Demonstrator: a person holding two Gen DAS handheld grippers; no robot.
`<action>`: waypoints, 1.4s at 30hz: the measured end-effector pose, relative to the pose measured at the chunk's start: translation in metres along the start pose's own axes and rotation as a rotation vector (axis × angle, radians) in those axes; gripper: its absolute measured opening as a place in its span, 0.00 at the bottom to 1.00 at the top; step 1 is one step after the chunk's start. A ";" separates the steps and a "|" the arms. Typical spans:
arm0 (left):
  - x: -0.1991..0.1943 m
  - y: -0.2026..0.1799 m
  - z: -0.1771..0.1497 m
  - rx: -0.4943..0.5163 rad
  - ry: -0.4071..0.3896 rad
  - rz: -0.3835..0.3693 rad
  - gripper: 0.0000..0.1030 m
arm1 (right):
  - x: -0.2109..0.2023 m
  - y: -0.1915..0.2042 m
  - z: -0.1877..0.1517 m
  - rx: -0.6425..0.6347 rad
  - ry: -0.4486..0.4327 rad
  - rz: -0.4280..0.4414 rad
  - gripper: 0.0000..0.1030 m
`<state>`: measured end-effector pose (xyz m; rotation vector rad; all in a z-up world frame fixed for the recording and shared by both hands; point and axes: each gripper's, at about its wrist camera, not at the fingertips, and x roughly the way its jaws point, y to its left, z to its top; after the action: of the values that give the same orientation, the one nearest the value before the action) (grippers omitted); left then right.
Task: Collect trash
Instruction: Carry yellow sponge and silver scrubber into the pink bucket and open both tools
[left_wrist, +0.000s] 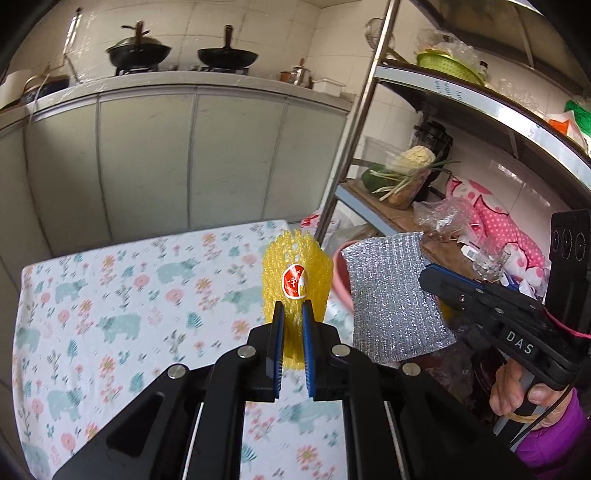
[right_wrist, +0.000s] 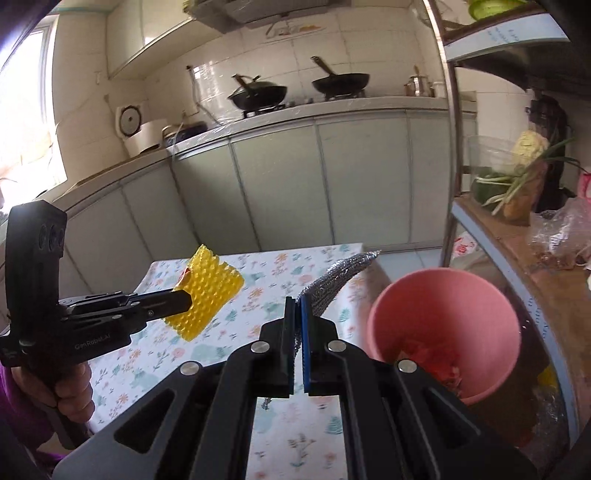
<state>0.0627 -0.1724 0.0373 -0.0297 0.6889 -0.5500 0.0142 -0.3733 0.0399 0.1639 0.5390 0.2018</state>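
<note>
The left gripper (left_wrist: 293, 312) is closed on a yellow foam fruit net (left_wrist: 295, 258) with a red sticker, lifted above the floral tablecloth (left_wrist: 110, 295). The right gripper (right_wrist: 298, 308) pinches a flat silver mesh scouring pad (right_wrist: 340, 275), held in the air just beside a pink plastic bin (right_wrist: 443, 295) with red scraps inside.

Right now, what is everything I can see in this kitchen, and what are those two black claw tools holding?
Foam fruit net: one, yellow, red sticker, held above the table.
Scouring pad: one, silver, held in the air by the bin.
Bin: one, pink, right of the table, scraps inside.
Table: one, floral cloth.
Woks: two, black, on the stove.
Rice cooker: one, white, on the counter.
Shelf rack: one, metal, vegetables and bags.
Left gripper: shut on the net.
Right gripper: shut on the pad.
</note>
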 end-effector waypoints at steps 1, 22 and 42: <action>0.006 -0.006 0.005 0.009 0.001 -0.013 0.08 | -0.001 -0.006 0.002 0.005 -0.006 -0.013 0.03; 0.156 -0.105 0.025 0.117 0.152 -0.124 0.08 | 0.031 -0.129 -0.016 0.113 0.058 -0.240 0.03; 0.215 -0.132 0.013 0.150 0.222 -0.065 0.13 | 0.066 -0.164 -0.043 0.130 0.159 -0.265 0.05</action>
<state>0.1453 -0.3936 -0.0538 0.1515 0.8635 -0.6730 0.0708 -0.5125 -0.0632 0.2017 0.7266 -0.0792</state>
